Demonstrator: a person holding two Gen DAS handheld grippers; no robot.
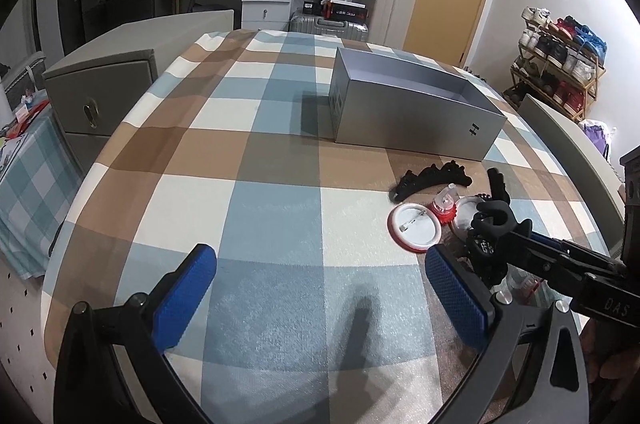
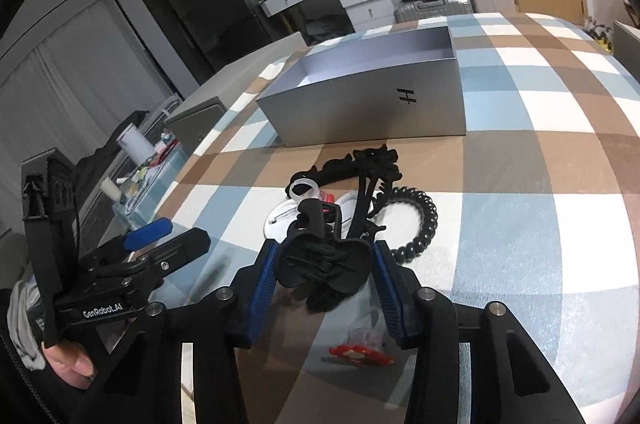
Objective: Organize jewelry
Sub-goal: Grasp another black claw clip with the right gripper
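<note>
— Blue-padded fingers (image 2: 266, 294) of the right gripper (image 2: 325, 288) sit either side of a black plastic claw hair clip (image 2: 322, 258), pressed against it from both sides. It looks gripped, raised a little off the checked cloth.

— Why take it by the wide hinge end?

— Likely because that is the broadest part, so the pads bite flat and the teeth hang clear of the pile.

— And the other gripper?

— The left gripper (image 1: 320, 300) hovers just beside the pile with its fingers wide apart and nothing between them, probably waiting its turn.

— What lies around the clip?

— Just beyond it a black coiled hair tie (image 2: 416, 224), a long black toothed hair clip (image 2: 360, 162), round white pin badges with red rims (image 1: 414, 228) lying face down, and a small red and clear plastic trinket (image 1: 445, 206). Another red piece (image 2: 360, 352) lies under the right gripper.

— Where does it all go?

— I judge into the open grey cardboard box (image 2: 360, 112) farther back on the table (image 1: 248, 152); it stands with its top open, near the pile, so each carry is brief. I cannot see its floor.
</note>
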